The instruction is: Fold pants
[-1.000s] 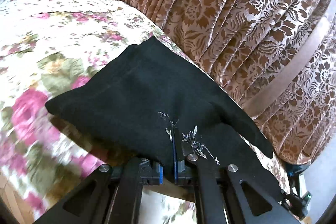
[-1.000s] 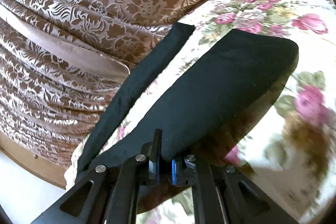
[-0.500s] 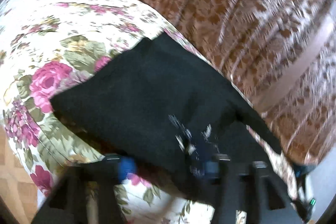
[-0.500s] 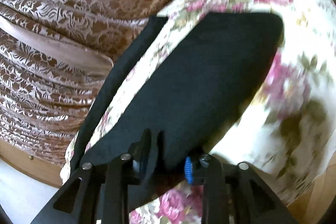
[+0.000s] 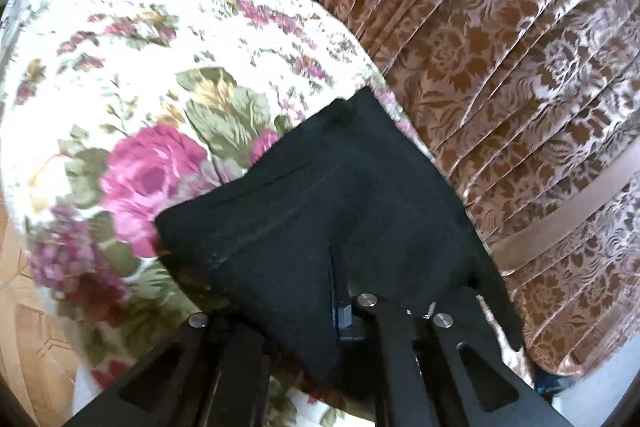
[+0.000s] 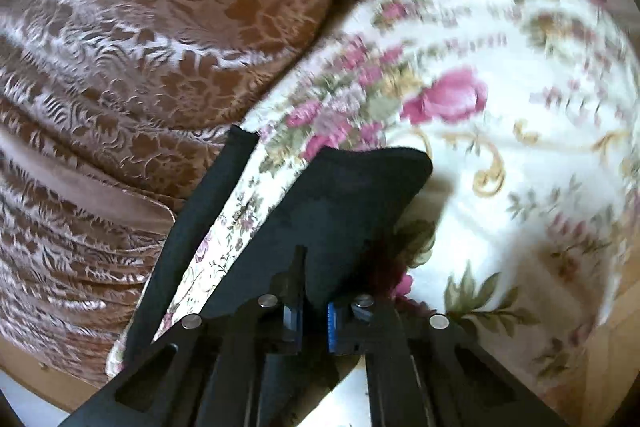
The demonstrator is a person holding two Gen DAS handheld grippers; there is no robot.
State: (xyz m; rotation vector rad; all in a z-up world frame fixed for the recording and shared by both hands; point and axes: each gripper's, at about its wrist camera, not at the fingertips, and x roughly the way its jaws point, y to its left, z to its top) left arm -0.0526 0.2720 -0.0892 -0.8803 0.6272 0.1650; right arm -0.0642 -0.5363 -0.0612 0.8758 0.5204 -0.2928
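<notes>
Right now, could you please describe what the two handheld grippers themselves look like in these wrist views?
Both are matte black. The left gripper and right gripper each show flat angular linkage bars with long cut-out slots, joined by round silver pins. The finger pads are bright blue with a ribbed face, clearest in the right view. No cables, labels, hands or sleeves are in view.

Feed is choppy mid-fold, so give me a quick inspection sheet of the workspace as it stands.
Surface: floral bedspread, rumpled.
Job's things: black pants lying on it, one leg along the edge.
Clutter: nothing seen on the bedspread.
Grippers: left claw shut on pants fabric; right claw shut on pants fabric.
Cables: nothing seen.
Surroundings: brown patterned upholstery beside the bedspread; wood floor below.
</notes>
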